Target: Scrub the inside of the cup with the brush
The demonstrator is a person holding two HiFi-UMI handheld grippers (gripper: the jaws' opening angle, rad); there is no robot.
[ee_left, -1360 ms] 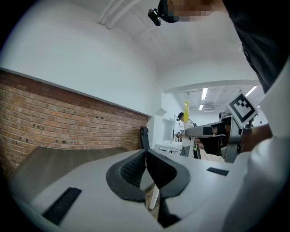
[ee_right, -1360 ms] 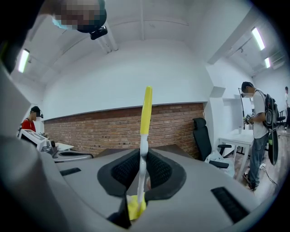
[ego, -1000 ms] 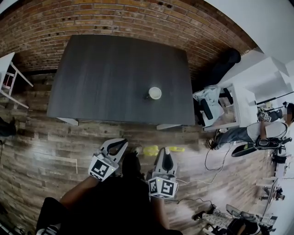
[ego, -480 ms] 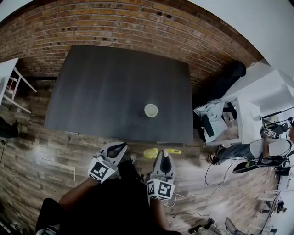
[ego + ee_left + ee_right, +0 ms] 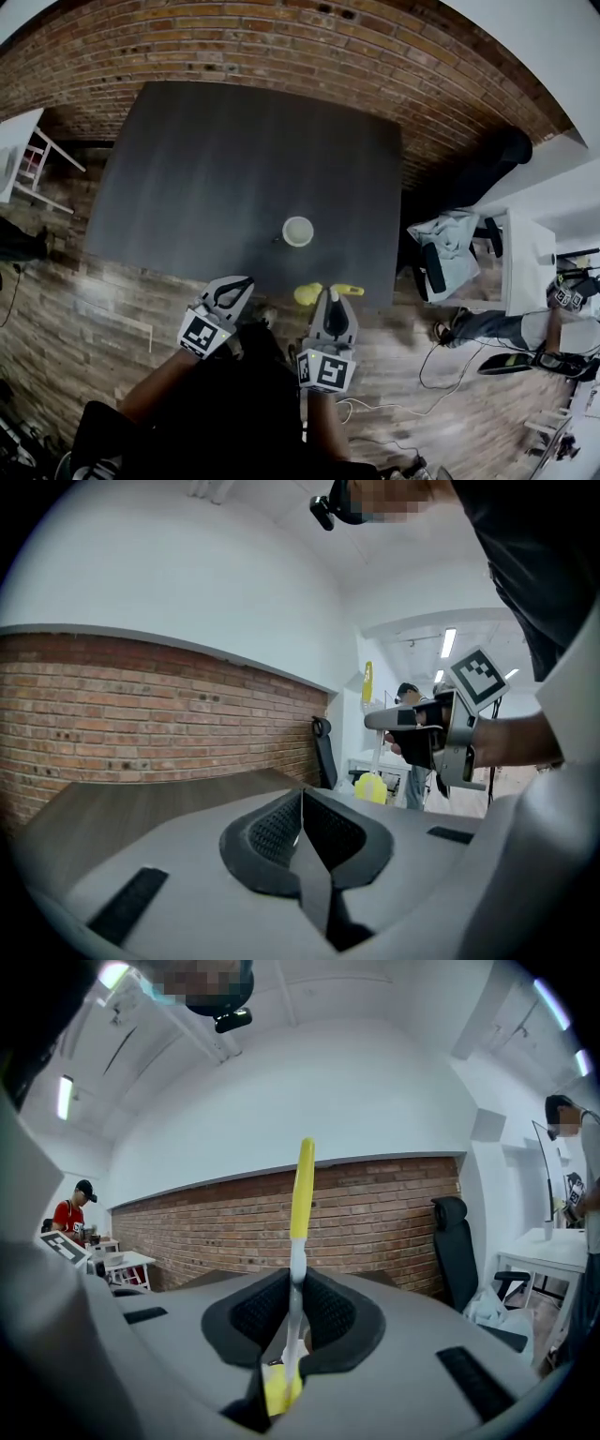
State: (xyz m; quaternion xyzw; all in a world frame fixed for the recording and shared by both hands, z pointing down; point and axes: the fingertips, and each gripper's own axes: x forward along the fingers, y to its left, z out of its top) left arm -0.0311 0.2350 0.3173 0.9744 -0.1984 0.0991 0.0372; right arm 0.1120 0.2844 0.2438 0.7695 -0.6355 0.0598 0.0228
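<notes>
A pale cup (image 5: 298, 231) stands upright on the dark table (image 5: 216, 169), near its front edge. My right gripper (image 5: 331, 302) is shut on a yellow and white brush (image 5: 309, 293), which lies crosswise just short of the table edge, in front of the cup. In the right gripper view the brush handle (image 5: 303, 1185) sticks up between the shut jaws of the right gripper (image 5: 296, 1307). My left gripper (image 5: 233, 292) hovers left of it by the table edge. The left gripper (image 5: 302, 822) is shut with nothing between its pads.
A brick wall (image 5: 281, 47) runs behind the table. At the right are a black office chair (image 5: 487, 169), a white desk (image 5: 525, 253), cables on the wood floor (image 5: 450, 347) and a person (image 5: 553, 323). A white chair (image 5: 37, 159) stands at the left.
The head view has come closer to the table, so the cup sits nearer both grippers. The grippers now reach the table's front edge. Both stay shut, the brush still held.
</notes>
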